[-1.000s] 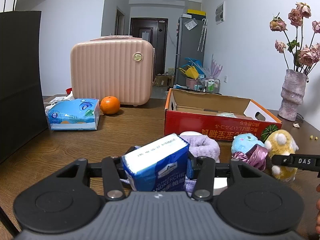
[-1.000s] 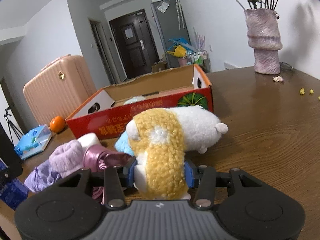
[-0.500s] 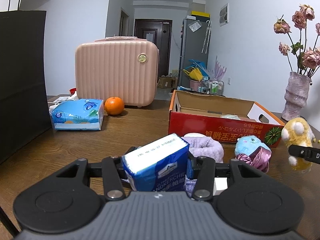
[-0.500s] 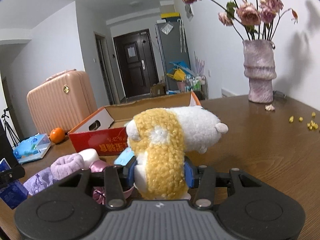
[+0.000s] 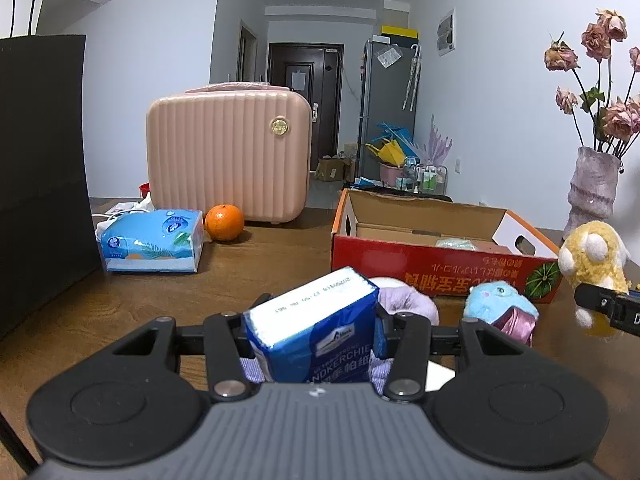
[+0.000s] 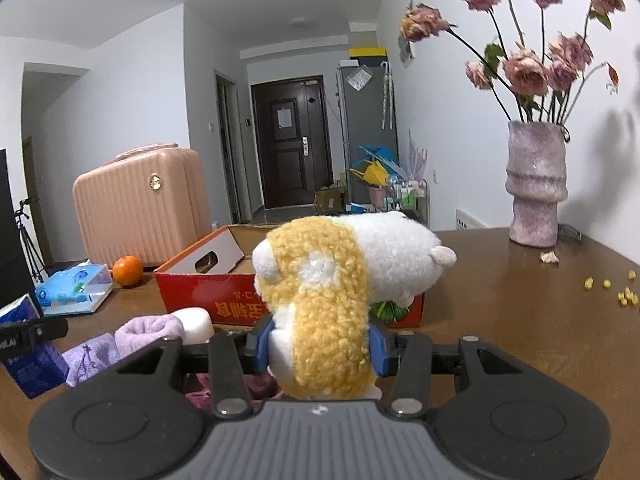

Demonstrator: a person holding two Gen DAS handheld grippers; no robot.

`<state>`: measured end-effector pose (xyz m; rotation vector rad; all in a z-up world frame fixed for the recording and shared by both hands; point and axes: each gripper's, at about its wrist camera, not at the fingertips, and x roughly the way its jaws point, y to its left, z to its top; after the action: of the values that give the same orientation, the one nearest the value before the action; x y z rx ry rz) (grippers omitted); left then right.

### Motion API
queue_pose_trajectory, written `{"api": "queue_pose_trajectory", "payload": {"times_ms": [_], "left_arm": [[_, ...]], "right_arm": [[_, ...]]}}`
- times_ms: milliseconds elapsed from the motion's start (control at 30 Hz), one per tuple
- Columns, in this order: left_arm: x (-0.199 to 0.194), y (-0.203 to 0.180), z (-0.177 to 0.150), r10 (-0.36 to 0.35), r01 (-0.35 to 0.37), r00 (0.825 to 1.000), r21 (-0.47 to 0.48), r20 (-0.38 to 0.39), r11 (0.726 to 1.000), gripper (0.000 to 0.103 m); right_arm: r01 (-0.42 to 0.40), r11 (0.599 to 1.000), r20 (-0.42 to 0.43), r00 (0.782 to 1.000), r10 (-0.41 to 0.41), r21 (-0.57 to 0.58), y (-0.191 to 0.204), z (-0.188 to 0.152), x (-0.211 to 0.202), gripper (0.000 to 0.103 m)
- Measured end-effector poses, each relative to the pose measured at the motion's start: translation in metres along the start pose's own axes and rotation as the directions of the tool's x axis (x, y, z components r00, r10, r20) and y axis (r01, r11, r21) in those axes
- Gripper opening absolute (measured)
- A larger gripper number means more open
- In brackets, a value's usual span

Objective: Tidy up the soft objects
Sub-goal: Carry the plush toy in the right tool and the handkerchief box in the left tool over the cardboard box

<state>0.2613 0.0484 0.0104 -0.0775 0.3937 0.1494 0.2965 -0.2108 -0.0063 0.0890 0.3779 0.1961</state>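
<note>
My left gripper (image 5: 312,336) is shut on a blue pack of paper handkerchiefs (image 5: 316,340), held just above the wooden table. My right gripper (image 6: 320,344) is shut on a yellow and white plush toy (image 6: 332,280), lifted off the table; the same plush toy (image 5: 592,264) shows at the right of the left wrist view. A red open cardboard box (image 5: 440,256) stands just behind both. On the table in front of it lie a lilac fluffy cloth (image 5: 404,300), a light blue plush toy (image 5: 496,300) and a pink satin scrunchie (image 5: 516,324).
A blue tissue pack (image 5: 152,240), an orange (image 5: 224,222) and a pink hard case (image 5: 228,160) stand at the back left. A black bag (image 5: 40,180) walls the left side. A vase of dried roses (image 6: 536,184) stands back right, with yellow crumbs (image 6: 620,292) near it.
My right gripper has risen and rolled upright with the plush toy, which now hangs above the table by the box's right corner. The left gripper and its handkerchief pack have stayed put.
</note>
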Motion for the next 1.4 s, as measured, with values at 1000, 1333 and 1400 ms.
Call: {"api": "queue_pose_trajectory", "payload": {"times_ms": [1000, 1333, 1400], "left_arm": [[0.044, -0.036, 0.054, -0.029, 0.033, 0.997, -0.067, 0.065, 0.997, 0.049], [0.068, -0.039, 0.072, -0.030, 0.036, 0.996, -0.076, 0.083, 0.996, 0.049], [0.073, -0.041, 0.074, -0.028, 0.034, 0.996, -0.070, 0.087, 0.997, 0.049]], "right_arm": [[0.014, 0.998, 0.070, 0.997, -0.010, -0.063, 0.016, 0.036, 0.045, 0.046], [0.028, 0.997, 0.098, 0.995, -0.020, -0.076, 0.019, 0.049, 0.069, 0.046], [0.028, 0.997, 0.102, 0.995, -0.020, -0.078, 0.019, 0.052, 0.073, 0.046]]}}
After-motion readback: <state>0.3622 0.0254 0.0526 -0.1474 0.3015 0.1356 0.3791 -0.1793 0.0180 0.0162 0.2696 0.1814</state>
